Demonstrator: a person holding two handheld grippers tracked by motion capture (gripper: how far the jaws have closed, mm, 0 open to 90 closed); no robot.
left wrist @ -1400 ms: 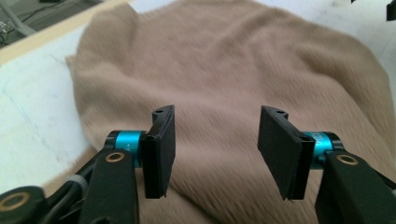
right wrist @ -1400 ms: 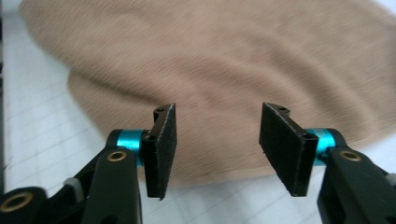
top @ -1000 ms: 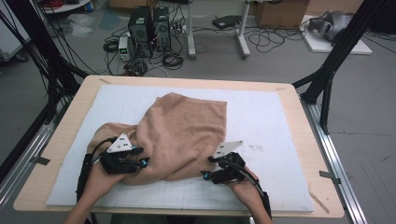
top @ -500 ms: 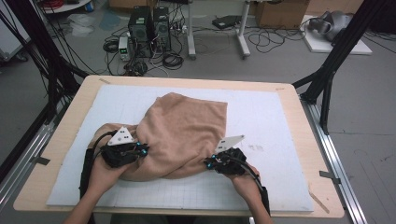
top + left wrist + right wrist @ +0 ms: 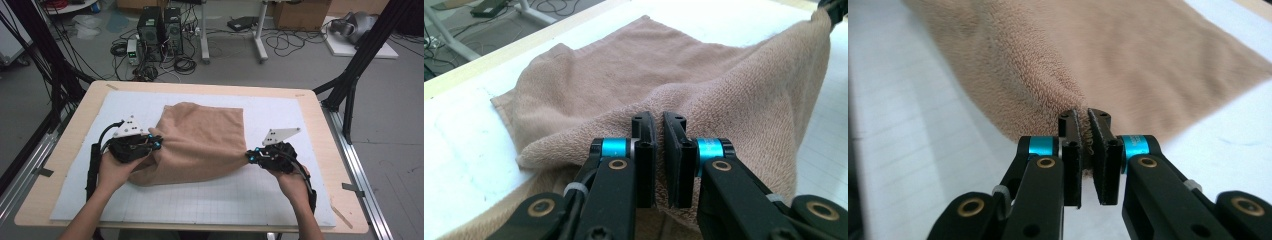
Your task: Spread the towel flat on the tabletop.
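Pinching the tan towel (image 5: 200,142) at two ends: left gripper (image 5: 156,143) has its jaws nearly closed on a fold at the towel's left edge, right gripper (image 5: 250,156) likewise clamped on the right corner, cloth visible btwn the jaws in both gripper views. Jaws on both just closed down w/ towel between them. Towel sits mid-table on the white mat (image 5: 280,200), stretched btwn the two grippers, far edge lying flat.
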